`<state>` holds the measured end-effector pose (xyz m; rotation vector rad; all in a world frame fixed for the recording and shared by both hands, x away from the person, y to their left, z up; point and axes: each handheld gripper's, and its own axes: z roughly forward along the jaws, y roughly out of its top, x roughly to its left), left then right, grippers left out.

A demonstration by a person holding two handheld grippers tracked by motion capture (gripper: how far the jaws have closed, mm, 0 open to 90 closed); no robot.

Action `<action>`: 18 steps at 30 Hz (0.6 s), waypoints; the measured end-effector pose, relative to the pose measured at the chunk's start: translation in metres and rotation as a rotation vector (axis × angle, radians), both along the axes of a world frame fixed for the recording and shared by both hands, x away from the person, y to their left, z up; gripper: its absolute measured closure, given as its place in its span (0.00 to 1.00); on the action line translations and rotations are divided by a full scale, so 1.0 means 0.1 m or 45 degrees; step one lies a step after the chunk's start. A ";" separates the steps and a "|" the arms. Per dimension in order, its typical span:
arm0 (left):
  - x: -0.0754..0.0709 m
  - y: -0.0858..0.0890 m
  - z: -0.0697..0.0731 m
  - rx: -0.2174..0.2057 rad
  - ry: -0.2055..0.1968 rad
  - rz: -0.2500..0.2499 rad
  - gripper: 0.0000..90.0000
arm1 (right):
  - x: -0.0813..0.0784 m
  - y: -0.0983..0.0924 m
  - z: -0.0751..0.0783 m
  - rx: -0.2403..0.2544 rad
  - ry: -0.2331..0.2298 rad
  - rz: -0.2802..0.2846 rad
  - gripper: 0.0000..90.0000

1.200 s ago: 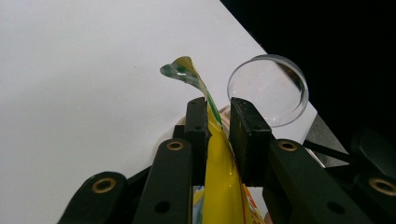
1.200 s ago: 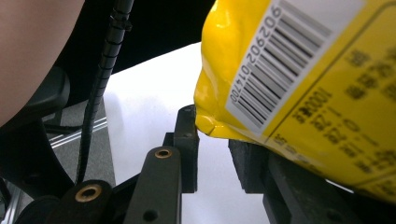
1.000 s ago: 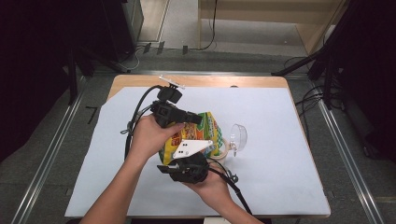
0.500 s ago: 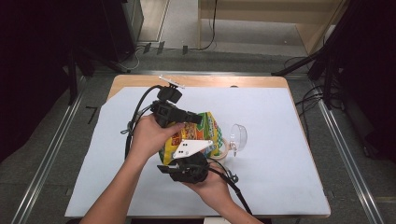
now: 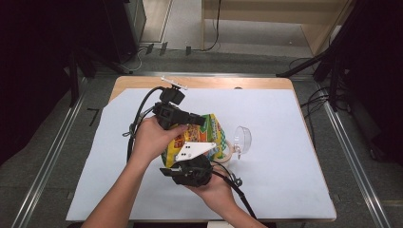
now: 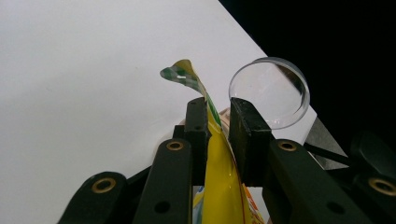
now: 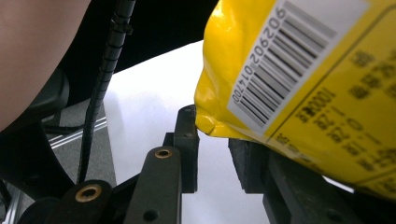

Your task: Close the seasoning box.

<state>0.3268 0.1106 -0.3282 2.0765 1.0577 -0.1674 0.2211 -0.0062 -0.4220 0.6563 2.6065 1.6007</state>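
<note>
Yellow snack bag held above the bench, beside a clear cup. Left gripper clamps its top edge; right gripper clamps its lower corner.

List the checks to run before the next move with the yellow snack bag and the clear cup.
1. Left gripper clamped on the bag's top edge: ok; the snack bag passes between its jaws.
2. Right gripper gripping the bag: cannot tell; a corner sits at its jaws, contact hidden.
3. Bag lifted off the white sheet: cannot tell.
4. Clear cup apart from both grippers: ok; it lies on its side beside the bag.
5. Cables clear of the cup: ok.
</note>
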 end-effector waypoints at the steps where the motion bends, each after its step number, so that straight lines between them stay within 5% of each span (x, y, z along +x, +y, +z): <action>1: 0.00 0.00 0.00 0.000 0.001 0.003 0.86 | 0.00 0.00 0.00 -0.001 0.001 -0.001 0.83; 18: -0.05 -0.03 0.04 0.009 -0.014 -0.014 0.87 | -0.02 -0.01 -0.04 0.028 -0.046 -0.002 0.83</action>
